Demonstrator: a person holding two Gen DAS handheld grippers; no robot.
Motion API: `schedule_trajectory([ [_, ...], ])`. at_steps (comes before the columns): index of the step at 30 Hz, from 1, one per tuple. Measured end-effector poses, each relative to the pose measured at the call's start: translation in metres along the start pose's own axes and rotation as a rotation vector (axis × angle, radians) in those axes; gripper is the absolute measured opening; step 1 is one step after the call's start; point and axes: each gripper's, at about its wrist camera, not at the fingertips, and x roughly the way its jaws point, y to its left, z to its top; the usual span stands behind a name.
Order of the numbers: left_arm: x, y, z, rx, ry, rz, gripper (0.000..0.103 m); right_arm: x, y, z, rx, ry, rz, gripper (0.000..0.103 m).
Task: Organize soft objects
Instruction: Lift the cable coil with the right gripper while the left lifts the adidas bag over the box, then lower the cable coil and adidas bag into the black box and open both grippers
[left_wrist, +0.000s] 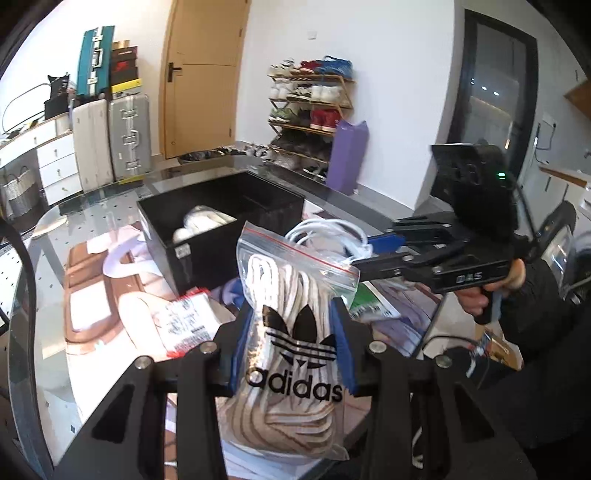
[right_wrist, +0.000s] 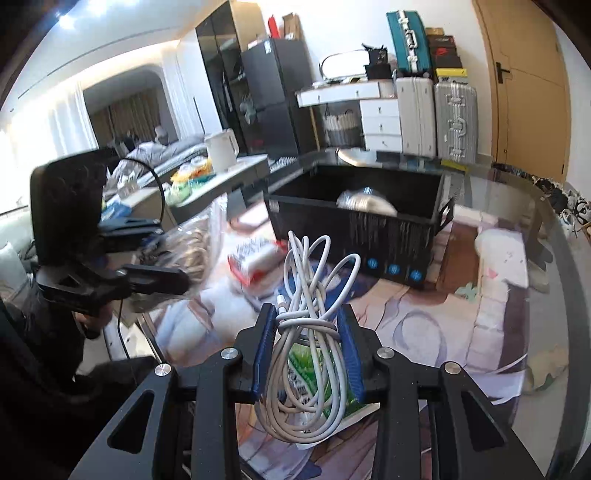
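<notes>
My left gripper (left_wrist: 291, 325) is shut on a clear zip bag of white and tan laces (left_wrist: 291, 295) with a black adidas logo, held above the glass table. My right gripper (right_wrist: 308, 321) is shut on a bundle of white cable (right_wrist: 308, 302), also held above the table. The right gripper also shows in the left wrist view (left_wrist: 373, 254) with the cable (left_wrist: 332, 236) beside the bag's top. The left gripper shows blurred at the left of the right wrist view (right_wrist: 173, 258). A black storage box (left_wrist: 221, 225) stands ahead, with a white soft item (left_wrist: 201, 223) inside; the box also shows in the right wrist view (right_wrist: 369, 218).
A red and white packet (left_wrist: 186, 321) and a green packet (right_wrist: 310, 376) lie on the table over a patterned mat (right_wrist: 424, 325). Suitcases (left_wrist: 129, 136), a shoe rack (left_wrist: 310, 110) and a purple bag (left_wrist: 347, 158) stand beyond the round table edge (right_wrist: 565, 236).
</notes>
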Motion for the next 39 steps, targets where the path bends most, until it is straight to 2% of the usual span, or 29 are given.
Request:
schedule_trajectory([
  [7, 0.008, 0.008, 0.019, -0.028, -0.043, 0.050, 0.038, -0.015, -0.004, 0.023, 0.030, -0.069, -0.054, 0.034],
  [21, 0.039, 0.039, 0.060, -0.115, -0.092, 0.275, 0.039, -0.008, -0.014, 0.069, 0.060, -0.114, -0.111, 0.034],
  [30, 0.062, 0.066, 0.078, -0.181, -0.105, 0.325, 0.039, 0.005, -0.027, 0.094, 0.090, -0.115, -0.143, 0.034],
  [39, 0.088, 0.080, 0.085, -0.189, -0.058, 0.325, 0.039, 0.027, -0.041, 0.105, 0.115, -0.053, -0.149, 0.034],
])
